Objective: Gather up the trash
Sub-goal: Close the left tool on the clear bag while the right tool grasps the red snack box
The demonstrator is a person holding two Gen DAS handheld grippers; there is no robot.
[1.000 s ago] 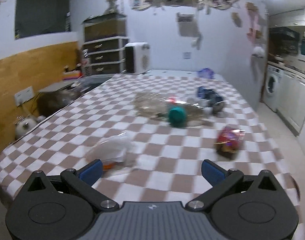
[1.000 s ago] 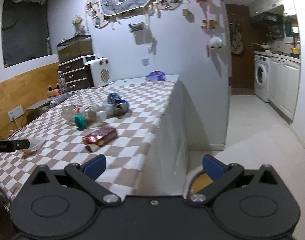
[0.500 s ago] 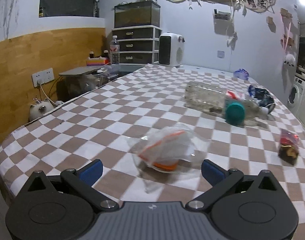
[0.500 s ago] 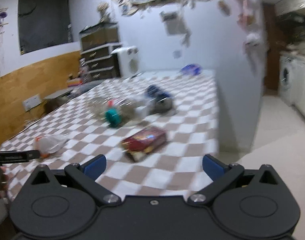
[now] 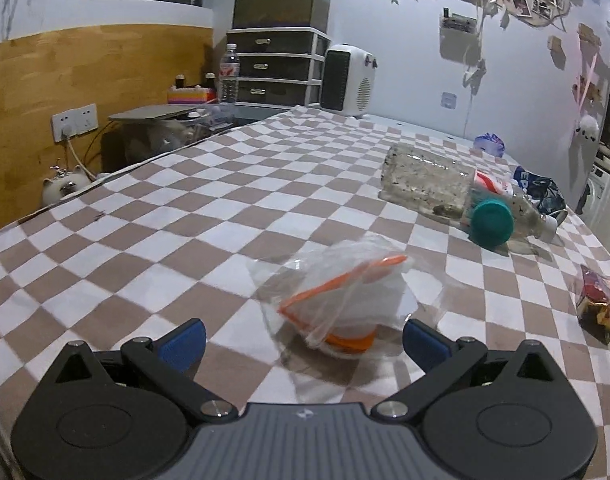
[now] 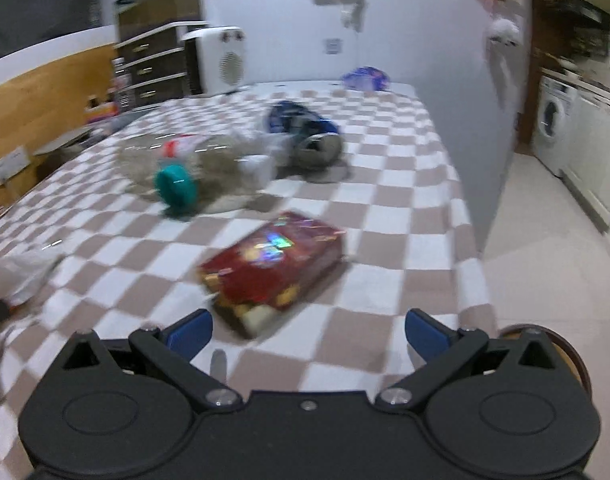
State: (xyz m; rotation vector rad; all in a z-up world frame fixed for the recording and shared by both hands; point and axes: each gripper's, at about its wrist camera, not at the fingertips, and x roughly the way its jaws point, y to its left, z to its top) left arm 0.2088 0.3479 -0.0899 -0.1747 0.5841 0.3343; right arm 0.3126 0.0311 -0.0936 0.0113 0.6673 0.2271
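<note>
Left wrist view: my left gripper [image 5: 303, 338], jaws spread, frames the clear plastic bag [image 5: 341, 300] at lower centre; my right gripper [image 6: 307, 330], likewise spread, faces the red wrapper [image 6: 273, 268].

On the surface [image 5: 185, 216], a crumpled plastic bag [image 5: 345, 292] lay just before the left claw [image 5: 303, 340], between its spread fingers. A snack packet [image 6: 273, 268] lay just before the right claw [image 6: 307, 330], to the bag's right. Behind both lay a jar [image 5: 437, 188] on its side, with a heater [image 5: 347, 80] at the far edge.
</note>
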